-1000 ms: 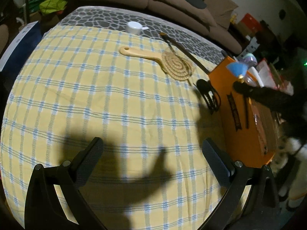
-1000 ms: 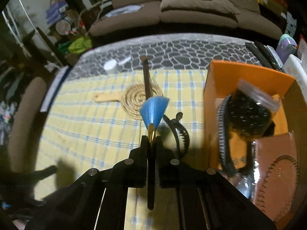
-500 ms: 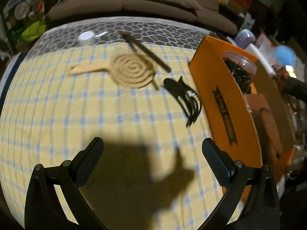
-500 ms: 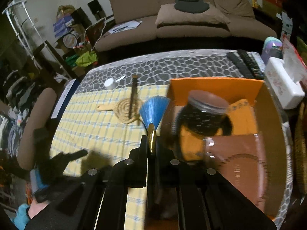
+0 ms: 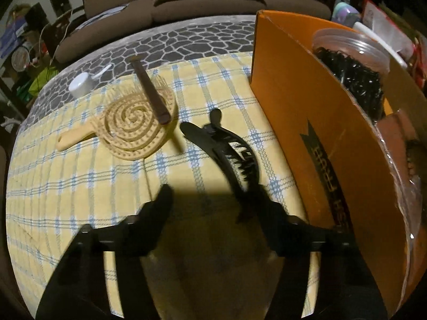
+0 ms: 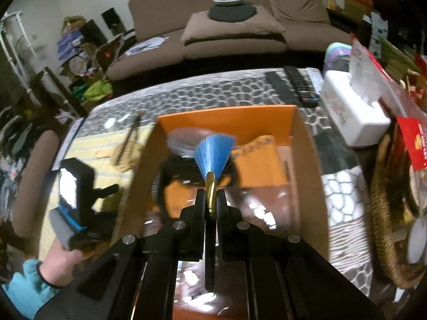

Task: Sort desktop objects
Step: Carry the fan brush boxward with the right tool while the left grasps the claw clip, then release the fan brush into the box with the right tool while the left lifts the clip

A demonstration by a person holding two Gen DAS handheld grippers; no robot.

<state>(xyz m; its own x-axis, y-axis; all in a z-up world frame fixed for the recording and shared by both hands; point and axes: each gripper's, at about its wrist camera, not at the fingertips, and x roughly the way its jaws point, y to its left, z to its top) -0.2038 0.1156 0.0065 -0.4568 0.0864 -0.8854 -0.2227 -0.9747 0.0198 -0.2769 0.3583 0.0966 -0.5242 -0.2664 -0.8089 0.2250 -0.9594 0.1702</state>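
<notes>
My right gripper (image 6: 210, 194) is shut on a blue-bristled brush (image 6: 214, 154) and holds it above the open orange box (image 6: 226, 118). The box (image 5: 307, 112) holds a clear jar of black pieces (image 5: 352, 66) and a brown item. My left gripper (image 5: 213, 194) is open, low over the yellow checked cloth (image 5: 66, 186). A black hair claw clip (image 5: 229, 152) lies just ahead of it, its near end by the right finger. A beige spiral paddle brush (image 5: 136, 122) lies beyond, with a dark brown stick (image 5: 150, 96) across it.
A white measuring scoop (image 5: 82, 86) sits at the far left of the table. Remote controls (image 6: 296, 82), a white tissue box (image 6: 352, 117) and a wicker basket (image 6: 387, 192) stand right of the box. A brown sofa (image 6: 229, 26) is behind.
My left gripper has moved forward and right, close up to the black claw clip. My right gripper has carried the blue brush from beside the box to over its inside.
</notes>
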